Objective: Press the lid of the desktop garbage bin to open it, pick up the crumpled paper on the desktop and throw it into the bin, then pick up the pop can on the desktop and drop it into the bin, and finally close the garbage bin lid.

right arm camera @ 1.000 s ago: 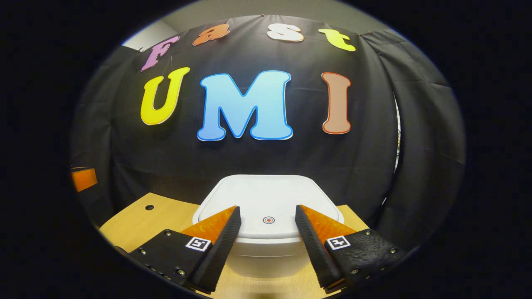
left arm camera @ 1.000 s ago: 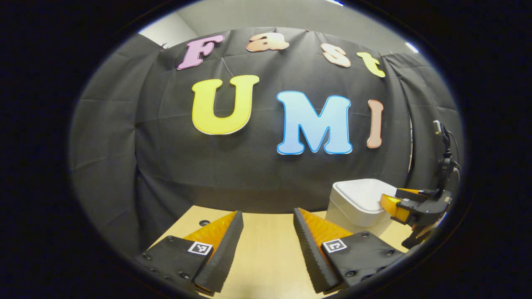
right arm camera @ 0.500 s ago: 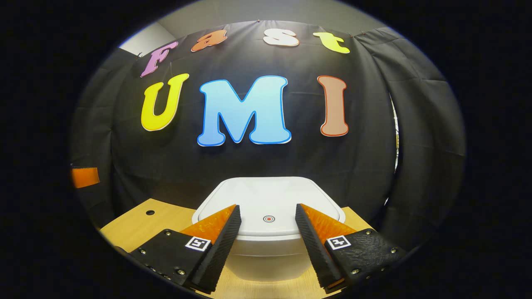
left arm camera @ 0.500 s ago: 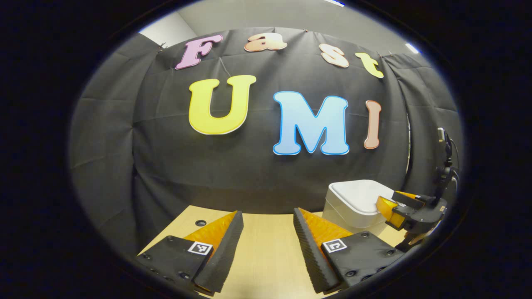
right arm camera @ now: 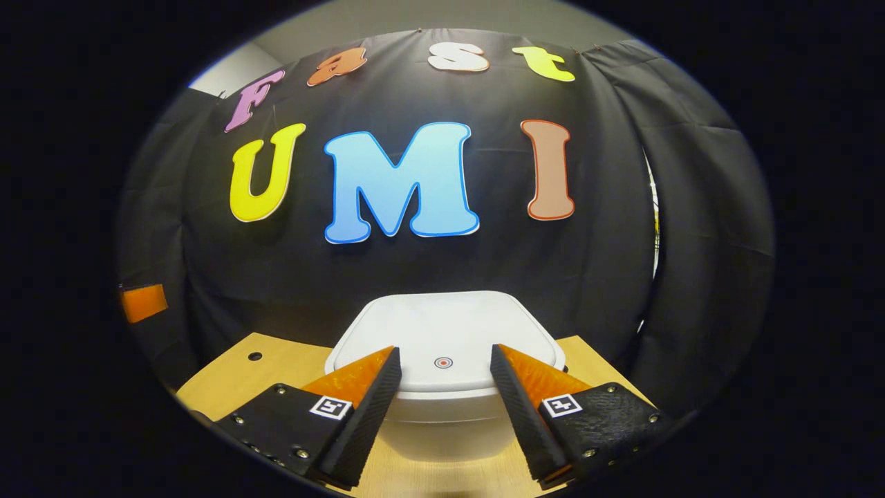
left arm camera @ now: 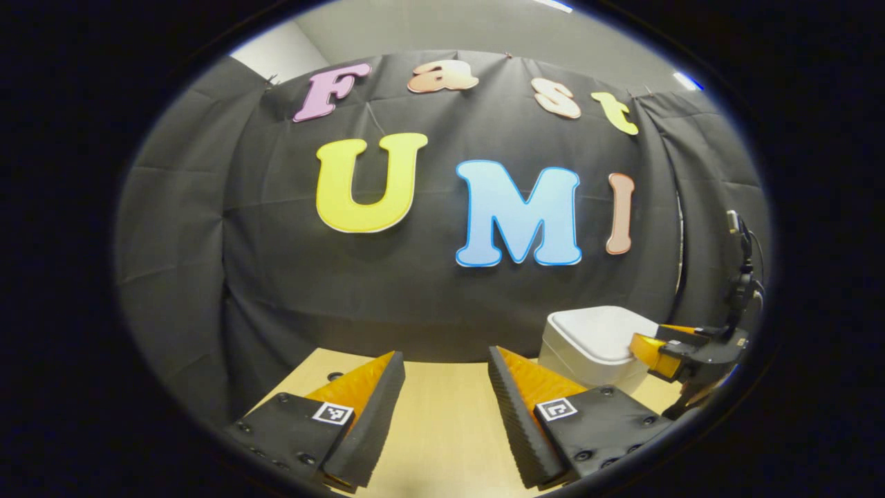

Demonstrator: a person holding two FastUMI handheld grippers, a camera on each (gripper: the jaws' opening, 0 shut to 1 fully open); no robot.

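Desk (right arm camera: 228,377) unchanged; bin (right arm camera: 442,339) lid stays closed; both tools (left arm camera: 442,360) (right arm camera: 442,353) remain spread, empty.

Bare desktop (left arm camera: 442,422) open ahead of the left gripper (left arm camera: 442,366); closed bin (right arm camera: 446,360) squarely before the right gripper (right arm camera: 444,360).

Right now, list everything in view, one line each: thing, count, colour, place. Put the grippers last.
garbage bin: one, white, on the desk straight ahead of the right gripper, at the right in the left gripper view.
lid: one, white, lying flat and shut on the bin, with a small red ring mark near its front edge.
desk: one, light wood, with a small dark round hole near its far left corner.
left gripper: one, open, above bare desk, holding nothing.
right gripper: one, open, its fingers either side of the lid's front edge, holding nothing.
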